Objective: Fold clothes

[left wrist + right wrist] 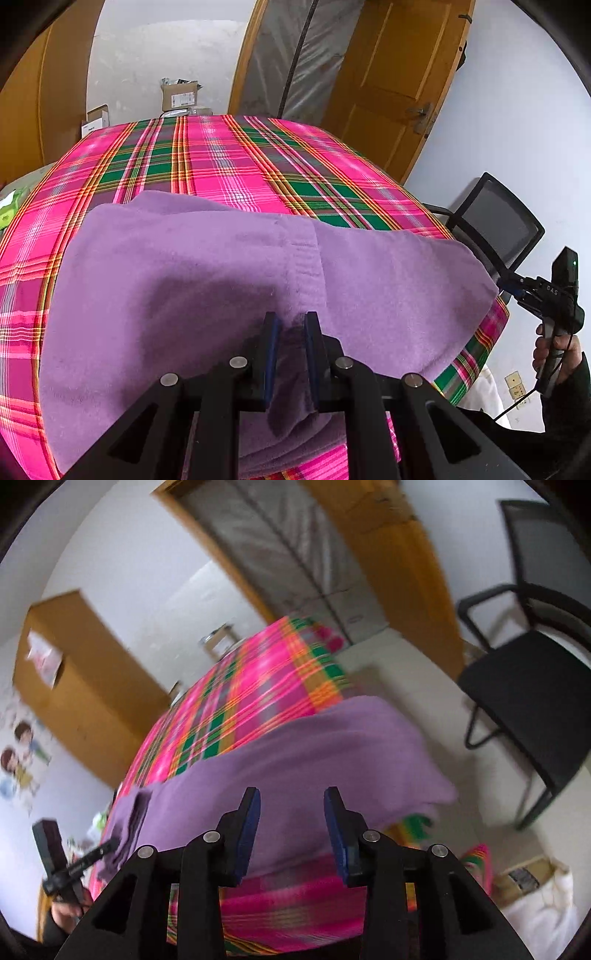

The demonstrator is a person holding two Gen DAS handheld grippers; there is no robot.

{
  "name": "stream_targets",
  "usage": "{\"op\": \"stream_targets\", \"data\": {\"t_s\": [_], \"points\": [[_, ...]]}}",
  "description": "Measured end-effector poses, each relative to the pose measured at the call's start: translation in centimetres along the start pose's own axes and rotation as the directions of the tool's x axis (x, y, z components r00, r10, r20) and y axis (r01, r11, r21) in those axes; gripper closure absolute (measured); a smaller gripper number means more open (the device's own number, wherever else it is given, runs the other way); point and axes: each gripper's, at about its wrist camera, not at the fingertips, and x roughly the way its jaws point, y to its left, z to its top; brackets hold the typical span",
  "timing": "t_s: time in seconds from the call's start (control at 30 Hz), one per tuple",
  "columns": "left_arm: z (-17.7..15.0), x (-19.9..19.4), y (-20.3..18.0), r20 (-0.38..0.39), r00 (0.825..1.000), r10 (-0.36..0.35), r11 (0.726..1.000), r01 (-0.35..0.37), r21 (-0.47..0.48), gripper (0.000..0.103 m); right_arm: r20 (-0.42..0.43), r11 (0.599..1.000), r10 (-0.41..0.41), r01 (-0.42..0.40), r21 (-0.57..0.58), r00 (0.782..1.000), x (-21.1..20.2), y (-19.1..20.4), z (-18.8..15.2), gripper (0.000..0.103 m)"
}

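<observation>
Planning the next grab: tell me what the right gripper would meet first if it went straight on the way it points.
The right gripper, jaws open and empty, points down at the soft purple fleece cloth lying on the pink plaid table cover. It would probably meet that cloth first; blur leaves the depth uncertain.

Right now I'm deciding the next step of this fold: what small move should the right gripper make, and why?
Probably bring the right gripper down onto the near edge of the purple cloth and close. Its jaws stand open and empty above it, while the left gripper already pinches that edge.
</observation>
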Motion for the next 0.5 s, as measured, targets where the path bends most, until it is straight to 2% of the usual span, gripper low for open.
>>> {"op": "stream_targets", "data": {"t_s": [0.13,0.23,0.3,0.4,0.5], "points": [[0.0,0.1,0.1,-0.001,1.0,0.002,1.0,-0.002,-0.012,0.089,0.038,0.991,0.014,-0.019,0.131,0.999,-1.6,-3.2,0.2,0.066],[0.0,0.1,0.1,-0.003,1.0,0.004,1.0,-0.004,-0.021,0.089,0.073,0.961,0.059,-0.076,0.265,0.996,-2.3,-5.9,0.0,0.065],[0.0,0.2,0.1,-0.004,1.0,0.008,1.0,-0.008,-0.024,0.089,0.079,0.914,0.111,-0.133,0.383,0.991,-2.3,-8.1,-0.4,0.05],[0.0,0.2,0.1,-0.006,1.0,0.015,1.0,-0.016,-0.027,0.089,0.073,0.822,0.185,-0.195,0.535,0.98,-1.8,-11.0,-1.2,0.05],[0.0,0.3,0.0,-0.008,1.0,0.023,0.999,-0.024,-0.029,0.089,0.046,0.766,0.236,-0.215,0.606,0.971,-0.8,-12.6,-1.8,0.05]]}}
